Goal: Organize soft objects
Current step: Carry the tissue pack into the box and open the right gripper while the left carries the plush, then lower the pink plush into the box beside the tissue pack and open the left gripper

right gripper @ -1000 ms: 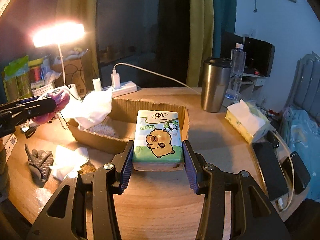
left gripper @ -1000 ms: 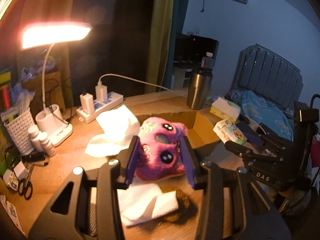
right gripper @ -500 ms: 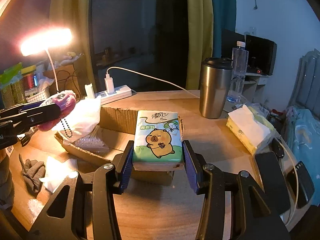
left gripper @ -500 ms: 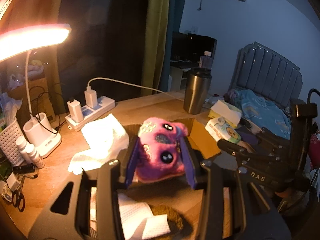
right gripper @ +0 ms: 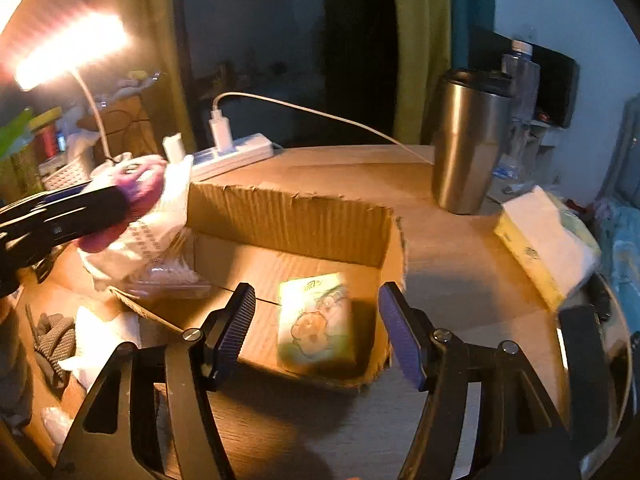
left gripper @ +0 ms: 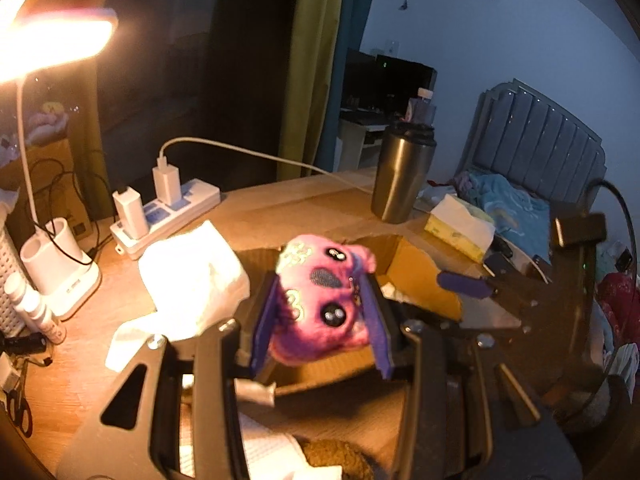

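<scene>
Plush toy [left gripper: 320, 304] sits clamped between the left gripper [left gripper: 320, 332] pads, above the near left edge of the cardboard box [right gripper: 288, 216]; right gripper [right gripper: 316, 328], jaws just opened and empty, hangs over the tissue pack [right gripper: 316, 324] lying inside the box.

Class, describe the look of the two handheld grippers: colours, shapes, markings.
Both the left gripper and the right gripper are black frames with triangular cut-outs and silver screws at the pivots. Each finger ends in a flat, ribbed purple pad. A black cable curves up behind the right gripper in the left wrist view.
</scene>
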Action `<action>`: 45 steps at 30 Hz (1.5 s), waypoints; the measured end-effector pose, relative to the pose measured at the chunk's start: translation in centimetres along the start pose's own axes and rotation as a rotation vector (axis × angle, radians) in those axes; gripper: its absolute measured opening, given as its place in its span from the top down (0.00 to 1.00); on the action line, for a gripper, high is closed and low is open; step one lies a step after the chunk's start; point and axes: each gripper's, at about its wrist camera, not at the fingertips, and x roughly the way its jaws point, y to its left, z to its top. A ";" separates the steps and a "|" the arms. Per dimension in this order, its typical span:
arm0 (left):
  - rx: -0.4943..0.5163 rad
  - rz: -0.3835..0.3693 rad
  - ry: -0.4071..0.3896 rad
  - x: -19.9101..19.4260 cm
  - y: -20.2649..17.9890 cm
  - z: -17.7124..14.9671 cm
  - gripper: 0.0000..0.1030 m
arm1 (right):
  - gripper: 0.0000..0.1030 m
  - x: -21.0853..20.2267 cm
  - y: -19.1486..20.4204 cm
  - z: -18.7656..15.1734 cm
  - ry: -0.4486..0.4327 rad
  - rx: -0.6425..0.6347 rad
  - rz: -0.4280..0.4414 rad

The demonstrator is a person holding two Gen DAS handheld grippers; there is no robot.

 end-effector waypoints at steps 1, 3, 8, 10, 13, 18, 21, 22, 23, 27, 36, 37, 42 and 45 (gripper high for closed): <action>0.000 0.000 0.004 0.3 0.0 0.0 0.59 | 0.34 -0.2 0.0 0.0 -0.010 0.003 0.004; -0.003 -0.001 0.012 0.7 -0.1 0.0 0.59 | 0.34 -0.6 -0.1 0.1 -0.034 0.008 0.009; -0.015 0.009 0.037 2.0 -0.2 -0.2 0.59 | 0.34 -0.8 -0.7 0.2 -0.046 0.018 0.009; -0.017 0.014 0.045 2.5 -0.3 -0.3 0.59 | 0.34 -0.9 -1.1 0.1 -0.051 0.025 0.007; -0.014 0.020 0.055 3.0 -0.5 -0.3 0.59 | 0.34 -1.1 -1.7 0.2 -0.063 0.040 0.007; -0.006 0.001 0.065 3.5 -1.2 -0.1 0.58 | 0.34 -1.3 -2.5 0.1 -0.079 0.057 0.001; 0.007 0.003 0.094 4.3 -1.7 -0.1 0.56 | 0.34 -1.6 -2.8 0.1 -0.086 0.065 -0.006; 0.013 0.009 0.123 4.9 -1.9 -0.2 0.55 | 0.34 -1.6 -2.9 0.0 -0.087 0.067 -0.010; 0.015 0.011 0.138 5.1 -1.9 -0.2 0.50 | 0.34 -1.7 -3.0 0.0 -0.087 0.068 -0.013; 0.007 0.017 0.129 4.7 -1.8 -0.3 0.49 | 0.34 -2.1 -3.1 -0.1 -0.091 0.072 -0.024; -0.001 0.027 0.078 1.9 -1.0 -0.5 0.47 | 0.34 -3.4 -1.4 0.1 -0.113 0.046 -0.028; -0.002 0.028 0.071 1.5 -0.9 -0.6 0.47 | 0.34 -3.7 -1.1 0.1 -0.116 0.041 -0.027; -0.001 0.032 0.048 -0.1 -0.6 -1.1 0.40 | 0.34 -4.9 0.5 0.1 -0.130 0.020 -0.026; -0.008 0.029 0.023 -1.3 -0.2 -1.4 0.38 | 0.34 -5.4 1.3 0.1 -0.136 0.005 -0.028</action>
